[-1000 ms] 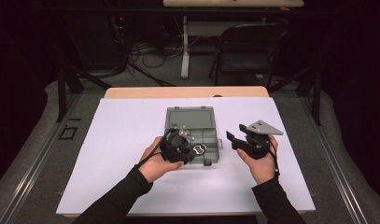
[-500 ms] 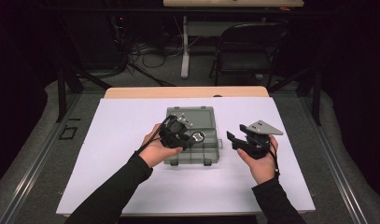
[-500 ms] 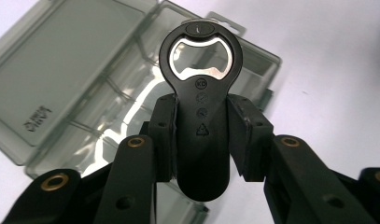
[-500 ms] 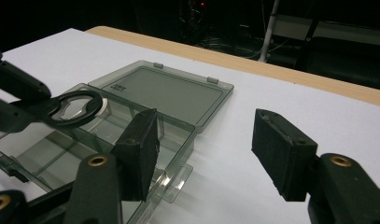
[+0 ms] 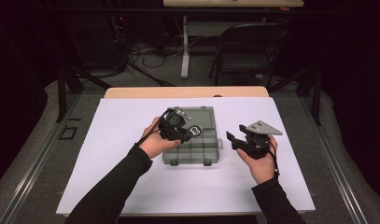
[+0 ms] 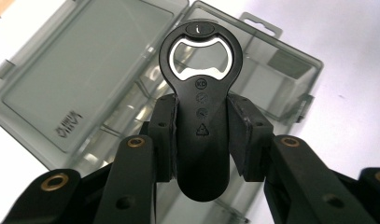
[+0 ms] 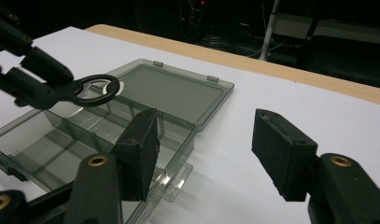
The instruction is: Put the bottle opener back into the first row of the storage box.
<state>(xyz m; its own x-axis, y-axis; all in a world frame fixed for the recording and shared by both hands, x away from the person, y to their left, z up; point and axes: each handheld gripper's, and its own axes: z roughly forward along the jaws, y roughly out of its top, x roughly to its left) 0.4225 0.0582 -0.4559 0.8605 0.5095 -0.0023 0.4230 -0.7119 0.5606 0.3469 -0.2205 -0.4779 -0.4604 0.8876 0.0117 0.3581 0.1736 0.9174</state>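
Where the high view looks down, the left gripper (image 5: 190, 132) holds a bottle opener (image 5: 193, 131) over the open organizer box (image 5: 197, 151) mid-table. In the left gripper view, its pads pinch the opener's handle. In the right gripper view, the right gripper (image 7: 204, 154) stands spread, empty, beside the box.

In your left gripper view the bottle opener (image 6: 202, 140) covers the middle of the organiser box (image 6: 85, 88), and its compartments are blurred behind. Box corner is cut off at the lower left in right gripper view. Opener markings too small to read.
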